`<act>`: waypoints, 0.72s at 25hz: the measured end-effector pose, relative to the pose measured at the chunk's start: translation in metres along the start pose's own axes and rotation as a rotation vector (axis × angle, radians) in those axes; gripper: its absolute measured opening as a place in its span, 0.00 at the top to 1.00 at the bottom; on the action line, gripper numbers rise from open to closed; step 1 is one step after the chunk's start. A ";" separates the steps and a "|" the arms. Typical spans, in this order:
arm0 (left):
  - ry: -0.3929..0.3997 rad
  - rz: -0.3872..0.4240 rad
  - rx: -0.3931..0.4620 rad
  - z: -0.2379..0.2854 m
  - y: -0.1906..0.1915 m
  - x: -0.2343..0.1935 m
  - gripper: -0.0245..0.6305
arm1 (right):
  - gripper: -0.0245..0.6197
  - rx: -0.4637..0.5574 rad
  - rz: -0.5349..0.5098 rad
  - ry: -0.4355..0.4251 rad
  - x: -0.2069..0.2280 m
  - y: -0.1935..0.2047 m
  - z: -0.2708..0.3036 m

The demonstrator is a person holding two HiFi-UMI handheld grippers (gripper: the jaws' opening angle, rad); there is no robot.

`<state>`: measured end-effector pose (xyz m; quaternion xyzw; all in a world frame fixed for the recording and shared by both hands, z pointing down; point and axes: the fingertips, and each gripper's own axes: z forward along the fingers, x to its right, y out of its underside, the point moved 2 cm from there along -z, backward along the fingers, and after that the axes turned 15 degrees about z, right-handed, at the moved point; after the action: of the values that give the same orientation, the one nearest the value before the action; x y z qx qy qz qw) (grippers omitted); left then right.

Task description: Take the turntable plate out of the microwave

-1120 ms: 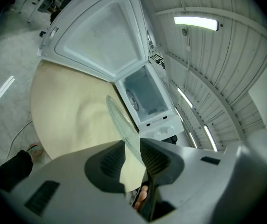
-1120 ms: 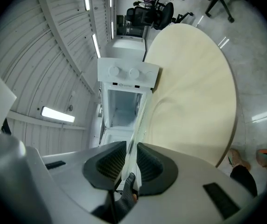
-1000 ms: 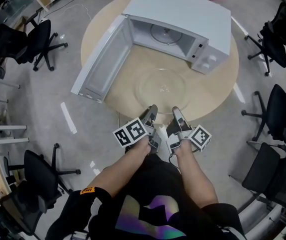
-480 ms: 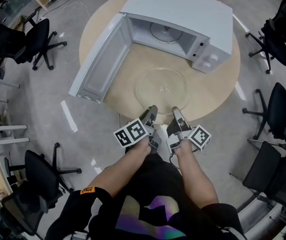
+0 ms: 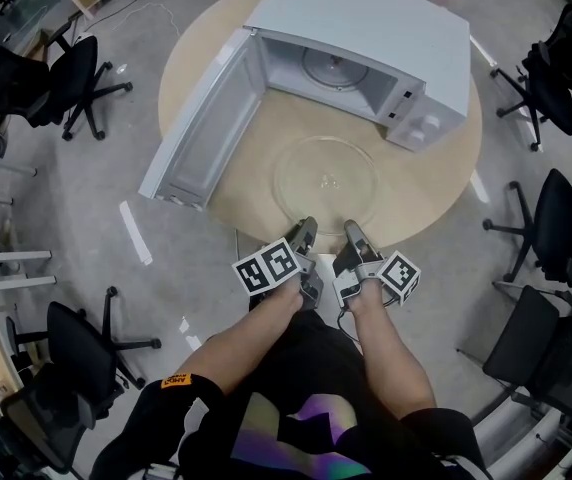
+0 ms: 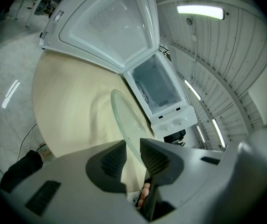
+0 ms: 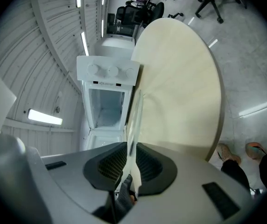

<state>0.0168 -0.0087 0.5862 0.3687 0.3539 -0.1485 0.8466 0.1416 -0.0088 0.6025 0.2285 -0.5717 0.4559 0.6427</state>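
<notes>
Microwave (image 5: pixel 386 23) stands with its door (image 5: pixel 201 128) swung wide, and the turntable plate (image 5: pixel 324 180) is out of it, over the round table (image 5: pixel 266 148) in front. Left gripper (image 5: pixel 306 230) and right gripper (image 5: pixel 351 230), side by side, each pinch the plate's near rim.

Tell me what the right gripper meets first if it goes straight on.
The right gripper is shut on the turntable plate at its rim. Past the plate, its line likely reaches the open front of the microwave; depth is unclear.

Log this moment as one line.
glass turntable plate: outside microwave, over round table | left gripper: shut on rim | right gripper: shut on rim | door: open
</notes>
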 end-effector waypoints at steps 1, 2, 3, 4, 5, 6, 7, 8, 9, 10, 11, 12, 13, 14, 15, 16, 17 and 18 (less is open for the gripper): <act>-0.005 0.001 -0.008 0.002 0.001 -0.002 0.76 | 0.85 0.009 0.008 0.023 0.004 -0.001 0.000; -0.010 0.002 -0.018 0.003 0.003 -0.003 0.76 | 0.86 0.018 0.016 0.046 0.007 -0.003 0.001; -0.015 0.001 -0.027 0.005 0.004 -0.004 0.76 | 0.86 0.025 0.024 0.068 0.009 -0.004 0.001; -0.022 -0.002 -0.036 0.006 0.005 -0.006 0.76 | 0.85 0.029 0.029 0.087 0.012 -0.005 0.002; -0.029 -0.008 -0.042 0.008 0.006 -0.008 0.76 | 0.85 0.029 0.030 0.103 0.013 -0.006 0.003; -0.037 -0.017 -0.045 0.009 0.006 -0.010 0.77 | 0.85 0.027 0.030 0.117 0.015 -0.006 0.004; -0.045 -0.029 -0.048 0.010 0.007 -0.013 0.77 | 0.85 0.023 0.030 0.132 0.016 -0.006 0.004; -0.053 -0.042 -0.049 0.011 0.008 -0.016 0.78 | 0.85 0.019 0.030 0.150 0.018 -0.005 0.004; -0.061 -0.055 -0.050 0.012 0.008 -0.020 0.78 | 0.85 0.017 0.033 0.170 0.020 -0.004 0.004; -0.067 -0.065 -0.052 0.012 0.009 -0.023 0.78 | 0.85 0.014 0.038 0.189 0.022 -0.002 0.002; -0.071 -0.070 -0.054 0.013 0.010 -0.025 0.78 | 0.85 0.012 0.041 0.203 0.024 -0.001 0.000; -0.073 -0.073 -0.057 0.014 0.010 -0.028 0.78 | 0.85 0.011 0.041 0.213 0.025 0.000 -0.001; -0.073 -0.074 -0.060 0.014 0.011 -0.029 0.78 | 0.85 0.012 0.038 0.220 0.026 0.000 -0.002; -0.071 -0.076 -0.063 0.015 0.011 -0.030 0.78 | 0.85 0.014 0.033 0.226 0.027 0.000 -0.002; -0.068 -0.079 -0.067 0.016 0.012 -0.031 0.78 | 0.85 0.018 0.029 0.234 0.029 -0.001 -0.003; -0.065 -0.082 -0.073 0.016 0.013 -0.032 0.78 | 0.85 0.024 0.025 0.243 0.030 -0.001 -0.003; -0.060 -0.082 -0.080 0.017 0.015 -0.033 0.78 | 0.85 0.030 0.023 0.252 0.031 -0.001 -0.004; -0.055 -0.080 -0.091 0.017 0.016 -0.034 0.78 | 0.86 0.037 0.023 0.260 0.032 -0.001 -0.004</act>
<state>0.0100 -0.0107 0.6268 0.3112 0.3512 -0.1759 0.8654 0.1427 0.0043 0.6319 0.1730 -0.4776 0.4994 0.7018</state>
